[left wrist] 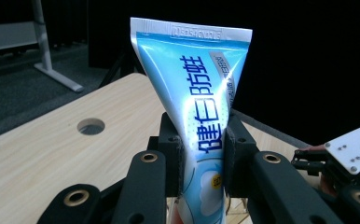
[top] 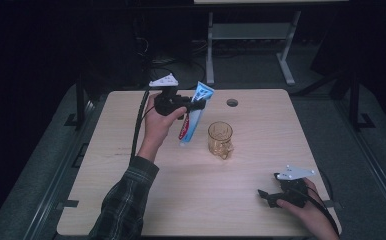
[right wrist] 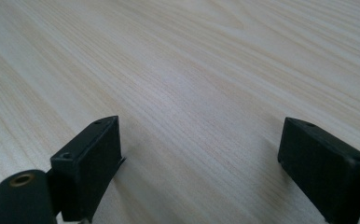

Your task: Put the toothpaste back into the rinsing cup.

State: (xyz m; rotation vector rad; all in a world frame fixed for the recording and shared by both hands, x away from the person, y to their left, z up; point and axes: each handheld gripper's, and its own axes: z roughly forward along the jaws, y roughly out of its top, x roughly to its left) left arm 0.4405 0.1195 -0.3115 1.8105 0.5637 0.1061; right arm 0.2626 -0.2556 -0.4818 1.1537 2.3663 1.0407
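A blue and white toothpaste tube [top: 195, 111] with a red lower end hangs upright above the table, crimped end up. My left gripper [top: 197, 105] is shut on its middle. In the left gripper view the two black jaws press both sides of the tube [left wrist: 197, 107], which bears dark blue characters. An amber glass mug [top: 220, 139] stands on the table just right of the tube. My right gripper [top: 265, 196] rests low near the table's front right corner, open, its jaws spread wide over bare wood [right wrist: 201, 140] with nothing between them.
The light wooden table [top: 131, 190] has a round cable hole [top: 232, 102] near its far edge, also seen as a hole [left wrist: 91, 126] in the left gripper view. Beyond the table a white desk frame [top: 286, 60] stands on dark floor.
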